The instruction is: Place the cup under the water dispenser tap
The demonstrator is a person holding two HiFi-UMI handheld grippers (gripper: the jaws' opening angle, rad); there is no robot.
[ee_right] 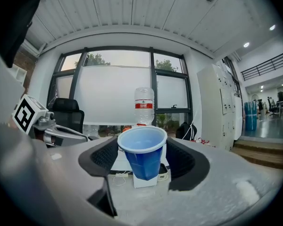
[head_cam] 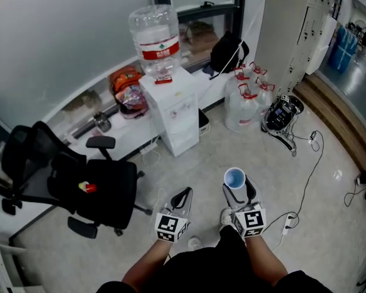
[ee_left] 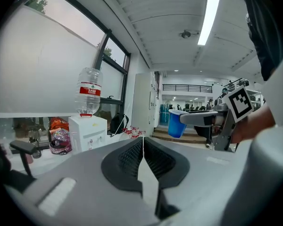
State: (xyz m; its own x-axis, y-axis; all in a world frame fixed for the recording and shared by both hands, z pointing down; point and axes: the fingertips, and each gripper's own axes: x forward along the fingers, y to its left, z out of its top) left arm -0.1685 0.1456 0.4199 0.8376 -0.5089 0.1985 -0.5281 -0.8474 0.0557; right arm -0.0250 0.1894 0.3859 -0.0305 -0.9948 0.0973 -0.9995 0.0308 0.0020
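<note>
- Blue cup, pale rim, upright, clamped between jaws of right gripper, in mid-air, well short of water dispenser.
- Left gripper: jaws pressed together, nothing between.
- Only in head view: black office chair, left of dispenser.

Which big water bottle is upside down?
The red-labelled bottle, stuck neck-down on the white dispenser. The other bottles stand upright on the floor beside it.

Even, bright daylight from the frosted window plus a glaring ceiling strip light leaves soft shadows, while both gripper views bend strongly at their dark edges and blur close up.
</note>
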